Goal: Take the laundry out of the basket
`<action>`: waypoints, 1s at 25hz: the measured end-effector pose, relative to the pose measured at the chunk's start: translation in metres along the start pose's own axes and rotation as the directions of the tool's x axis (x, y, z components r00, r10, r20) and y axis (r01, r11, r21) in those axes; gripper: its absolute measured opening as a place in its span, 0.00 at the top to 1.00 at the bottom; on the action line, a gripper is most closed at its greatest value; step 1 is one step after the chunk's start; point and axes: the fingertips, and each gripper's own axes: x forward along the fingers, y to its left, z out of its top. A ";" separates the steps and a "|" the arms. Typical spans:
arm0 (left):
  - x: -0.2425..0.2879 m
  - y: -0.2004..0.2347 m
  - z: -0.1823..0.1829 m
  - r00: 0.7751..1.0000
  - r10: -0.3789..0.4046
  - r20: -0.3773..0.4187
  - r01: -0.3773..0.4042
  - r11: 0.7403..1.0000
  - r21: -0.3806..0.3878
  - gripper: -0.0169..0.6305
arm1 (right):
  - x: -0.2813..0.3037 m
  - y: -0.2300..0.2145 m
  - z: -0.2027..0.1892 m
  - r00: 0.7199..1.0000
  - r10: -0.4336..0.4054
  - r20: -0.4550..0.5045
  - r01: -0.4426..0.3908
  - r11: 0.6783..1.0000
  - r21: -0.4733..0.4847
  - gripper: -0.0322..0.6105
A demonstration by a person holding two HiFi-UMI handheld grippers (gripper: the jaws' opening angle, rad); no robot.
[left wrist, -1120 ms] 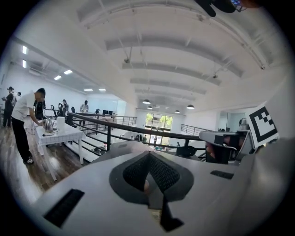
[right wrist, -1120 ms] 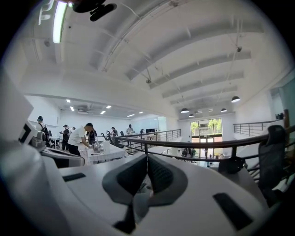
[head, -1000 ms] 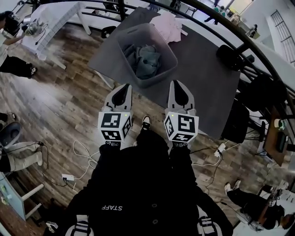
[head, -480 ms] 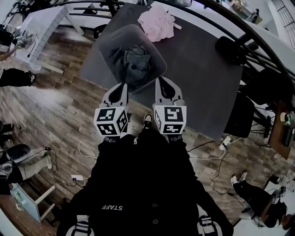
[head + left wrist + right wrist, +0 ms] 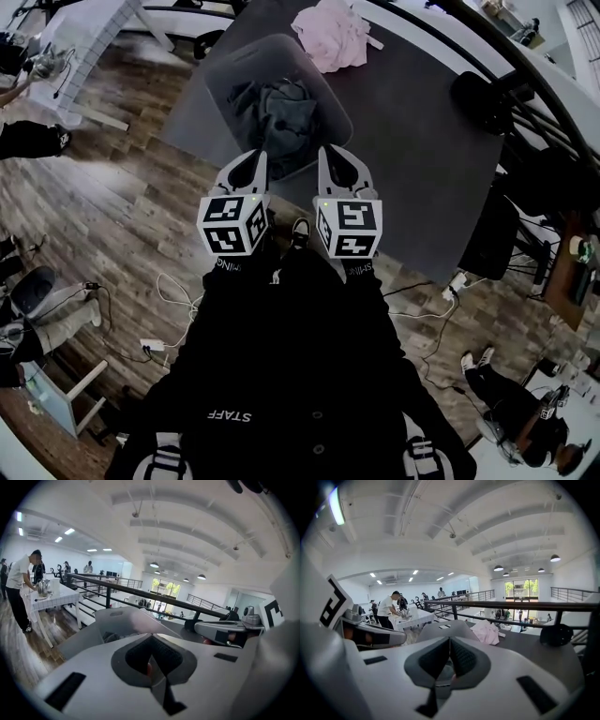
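Left hand-held gripper (image 5: pixel 251 157) and right hand-held gripper (image 5: pixel 330 152), clenched empty, before basket (image 5: pixel 223 75) of laundry (image 5: pixel 281 108) lying lengthwise away; pink garment (image 5: pixel 333 33) beyond basket.

I have the left gripper (image 5: pixel 254 161) and the right gripper (image 5: pixel 330 157) side by side, close but apart. Both point toward 12 o'clock in the head view, tips leaning slightly toward each other. Each has its jaws pressed together with nothing between them. The left cube (image 5: pixel 232 225) and right cube (image 5: pixel 349 227) sit at the 6 o'clock ends, just ahead of my black sleeves (image 5: pixel 236 305).
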 end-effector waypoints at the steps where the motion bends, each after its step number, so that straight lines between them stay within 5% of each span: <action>1: 0.002 0.002 -0.001 1.000 -0.004 -0.009 0.004 1.000 0.000 0.97 | 0.003 0.001 -0.001 1.000 -0.001 -0.009 0.001 1.000 0.002 0.93; 25: 0.114 0.051 0.013 0.986 0.003 -0.165 -0.011 0.999 -0.051 0.97 | 0.091 -0.023 -0.003 0.989 -0.028 -0.142 0.037 0.997 0.061 0.93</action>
